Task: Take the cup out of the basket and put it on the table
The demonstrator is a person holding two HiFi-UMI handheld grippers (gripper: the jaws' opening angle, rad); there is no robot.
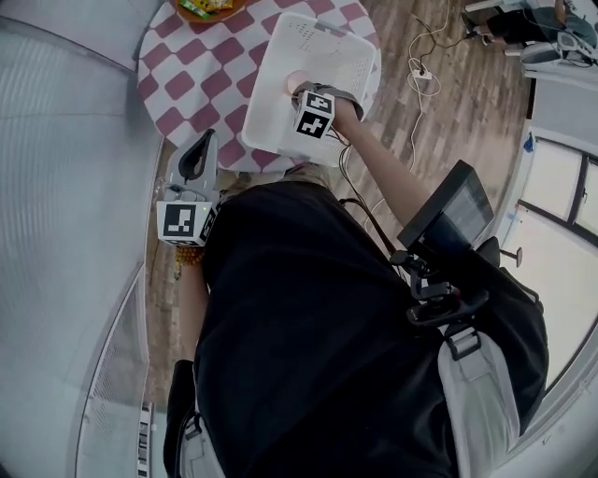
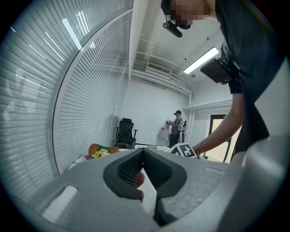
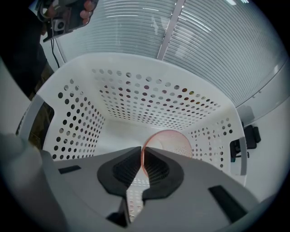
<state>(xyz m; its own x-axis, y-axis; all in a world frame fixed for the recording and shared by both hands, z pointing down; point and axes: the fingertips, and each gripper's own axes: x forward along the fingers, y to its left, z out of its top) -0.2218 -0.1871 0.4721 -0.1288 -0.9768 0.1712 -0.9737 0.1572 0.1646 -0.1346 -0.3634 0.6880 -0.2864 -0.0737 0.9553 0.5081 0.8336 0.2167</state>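
A white perforated basket (image 1: 280,47) stands on the red-and-white checked table (image 1: 177,89). Inside it lies a pale pink translucent cup (image 3: 171,141), also glimpsed in the head view as the cup (image 1: 295,80). My right gripper (image 3: 142,157) reaches down into the basket (image 3: 136,95) and is shut on the cup's rim, which runs between its two pads. In the head view the right gripper (image 1: 306,97) sits over the basket's near half. My left gripper (image 1: 204,140) hangs by the table's near edge, off the basket, jaws together and empty. Its tips (image 2: 143,151) meet.
An orange bowl of snack packets (image 1: 206,7) sits at the table's far edge. Cables and a power strip (image 1: 420,77) lie on the wooden floor to the right. A window with blinds (image 2: 68,90) runs along the left. A person (image 2: 176,129) and an office chair (image 2: 125,132) stand far back.
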